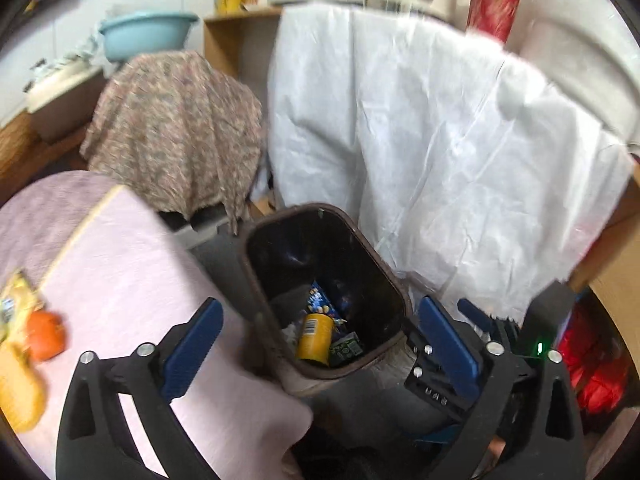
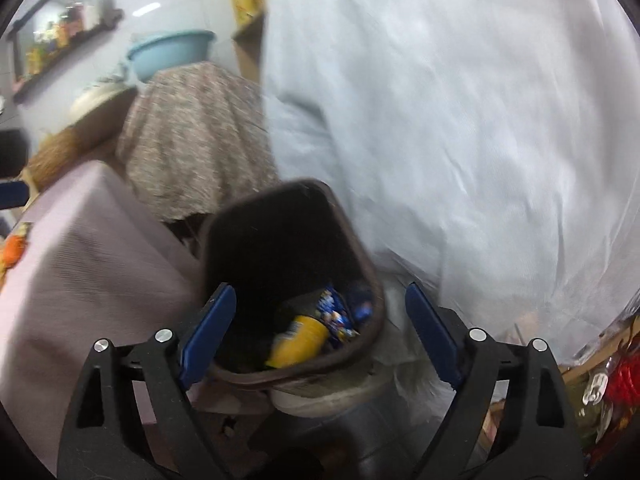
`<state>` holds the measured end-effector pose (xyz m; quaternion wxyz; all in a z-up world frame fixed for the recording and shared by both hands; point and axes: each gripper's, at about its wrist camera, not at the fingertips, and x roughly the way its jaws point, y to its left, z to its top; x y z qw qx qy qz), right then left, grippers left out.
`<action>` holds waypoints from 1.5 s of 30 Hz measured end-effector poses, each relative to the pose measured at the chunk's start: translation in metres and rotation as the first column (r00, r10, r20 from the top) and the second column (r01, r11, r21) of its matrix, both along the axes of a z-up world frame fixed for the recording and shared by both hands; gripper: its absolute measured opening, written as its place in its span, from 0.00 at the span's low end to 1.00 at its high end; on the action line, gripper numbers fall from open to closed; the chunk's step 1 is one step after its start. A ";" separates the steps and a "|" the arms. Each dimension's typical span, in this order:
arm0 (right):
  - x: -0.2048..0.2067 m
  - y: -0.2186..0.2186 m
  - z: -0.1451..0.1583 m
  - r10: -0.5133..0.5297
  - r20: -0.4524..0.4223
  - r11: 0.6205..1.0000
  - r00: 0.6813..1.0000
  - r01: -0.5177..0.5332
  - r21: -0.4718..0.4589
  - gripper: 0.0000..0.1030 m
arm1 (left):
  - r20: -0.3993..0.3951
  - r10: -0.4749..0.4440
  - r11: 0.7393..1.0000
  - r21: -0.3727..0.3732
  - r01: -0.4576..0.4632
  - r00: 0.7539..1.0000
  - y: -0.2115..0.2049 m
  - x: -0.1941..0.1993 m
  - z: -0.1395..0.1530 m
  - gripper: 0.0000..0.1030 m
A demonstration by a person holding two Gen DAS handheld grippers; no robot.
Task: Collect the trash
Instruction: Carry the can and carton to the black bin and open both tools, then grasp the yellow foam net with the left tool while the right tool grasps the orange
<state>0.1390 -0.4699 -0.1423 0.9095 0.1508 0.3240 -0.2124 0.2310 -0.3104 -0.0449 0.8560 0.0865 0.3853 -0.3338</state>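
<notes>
The trash bin (image 1: pixel 320 292), dark brown with a rounded rectangular rim, stands on the floor between a table with a pink cloth (image 1: pixel 132 280) and a large white plastic sheet (image 1: pixel 440 152). Inside the bin lie a yellow can (image 1: pixel 315 336), a blue snack wrapper (image 1: pixel 320 300) and a small green carton (image 1: pixel 346 348). In the right wrist view the same bin (image 2: pixel 288 240) shows the can (image 2: pixel 298 340) and the wrapper (image 2: pixel 336 316) at its bottom.

The left gripper (image 1: pixel 320 344) is above the bin, jaws spread wide, nothing between them. The right gripper (image 2: pixel 320 336) is also above the bin, jaws wide apart and empty.

On the pink cloth rest an orange fruit (image 1: pixel 46 340) and a yellow packet (image 1: pixel 18 296). Behind the bin stands a piece of furniture under a patterned cloth (image 1: pixel 176 128), with a light blue basin (image 1: pixel 146 34) beyond it.
</notes>
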 end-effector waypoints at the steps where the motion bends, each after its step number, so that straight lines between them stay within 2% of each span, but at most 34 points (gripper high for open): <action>1: 0.002 0.007 0.007 0.015 0.008 1.000 1.000 -0.015 -0.004 0.87 | 0.015 0.011 1.000 -0.003 -0.011 1.000 0.013 -0.006 0.004 0.95; 4: 0.004 0.031 0.026 0.090 0.036 0.996 0.995 -0.090 -0.005 0.87 | 0.035 0.053 0.999 0.001 -0.053 0.998 0.051 -0.015 0.009 0.95; 8: 0.012 0.070 0.049 0.189 0.055 0.982 0.980 -0.189 -0.008 0.87 | 0.041 0.180 0.984 -0.013 -0.180 0.983 0.119 -0.021 0.011 0.95; 11: 0.016 0.099 0.065 0.279 0.083 0.960 0.957 -0.279 -0.007 0.87 | 0.030 0.285 0.958 -0.033 -0.284 0.958 0.172 -0.026 0.008 0.95; 16: 0.023 0.140 0.078 0.363 0.088 0.932 0.928 -0.363 -0.013 0.87 | 0.023 0.418 0.908 -0.033 -0.417 0.908 0.244 -0.026 -0.002 0.94; 20: 0.026 0.169 0.085 0.425 0.086 0.904 0.901 -0.427 -0.001 0.87 | -0.024 0.494 0.868 -0.040 -0.495 0.869 0.289 -0.004 -0.008 0.87; 22: 0.024 0.181 0.090 0.448 0.085 0.893 0.890 -0.449 -0.011 0.87 | -0.061 0.505 0.861 -0.040 -0.508 0.861 0.298 0.012 -0.013 0.72; 25: 0.023 0.196 0.097 0.474 0.083 0.880 0.877 -0.473 -0.034 0.87 | -0.156 0.488 0.865 -0.047 -0.500 0.859 0.304 0.042 -0.025 0.63; 28: 0.023 0.209 0.102 0.502 0.078 0.865 0.862 -0.499 -0.045 0.87 | -0.206 0.487 0.860 -0.055 -0.507 0.849 0.303 0.059 -0.035 0.55; 31: 0.025 0.217 0.103 0.526 0.066 0.851 0.848 -0.523 -0.059 0.87 | -0.238 0.471 0.866 -0.061 -0.497 0.850 0.300 0.064 -0.041 0.32; 32: 0.027 0.218 0.103 0.532 0.061 0.846 0.844 -0.529 -0.057 0.87 | -0.244 0.467 0.866 -0.068 -0.495 0.850 0.299 0.062 -0.042 0.29; 34: 0.032 0.220 0.100 0.543 0.053 0.839 0.838 -0.542 -0.039 0.87 | -0.234 0.464 0.868 -0.073 -0.491 0.854 0.301 0.057 -0.041 0.16; 40: 0.058 0.228 0.094 0.578 0.037 0.814 0.815 -0.579 0.051 0.87 | -0.182 0.454 0.871 -0.112 -0.477 0.872 0.309 0.032 -0.020 0.14; 45: 0.092 0.249 0.096 0.631 -0.008 0.774 0.776 -0.629 0.071 0.87 | -0.116 0.480 0.858 -0.146 -0.493 0.870 0.321 0.000 0.000 0.14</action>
